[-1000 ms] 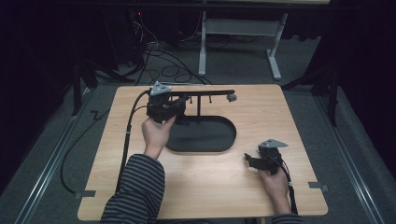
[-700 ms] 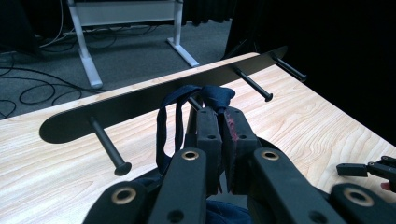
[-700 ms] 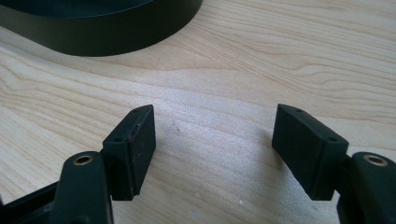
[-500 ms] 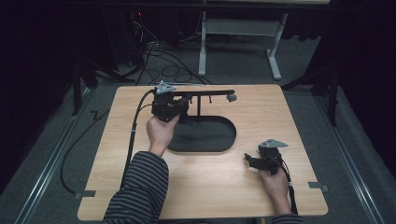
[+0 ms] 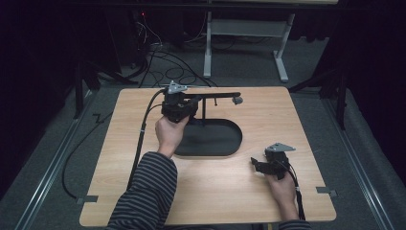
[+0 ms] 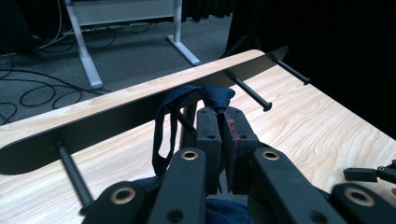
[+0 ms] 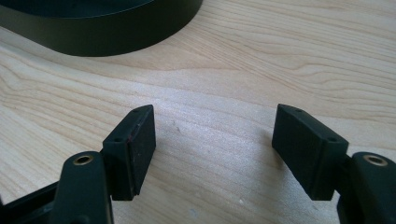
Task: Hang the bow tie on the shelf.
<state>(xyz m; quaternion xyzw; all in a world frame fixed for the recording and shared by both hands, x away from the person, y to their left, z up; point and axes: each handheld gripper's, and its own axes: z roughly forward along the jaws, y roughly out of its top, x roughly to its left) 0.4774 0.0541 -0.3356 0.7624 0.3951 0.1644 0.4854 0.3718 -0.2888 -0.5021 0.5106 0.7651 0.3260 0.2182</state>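
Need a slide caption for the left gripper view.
Left gripper shut on a dark blue strap, held up beside the black rack bar and its pegs.

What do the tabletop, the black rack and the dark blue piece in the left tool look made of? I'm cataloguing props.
The light tabletop looks like wood or wood-look laminate, going by its printed-looking grain and matte sheen. The black rack bar with pegs seems painted metal: thin, rigid, satin. The dark blue piece held by the left tool looks like soft woven fabric with a loop strap.
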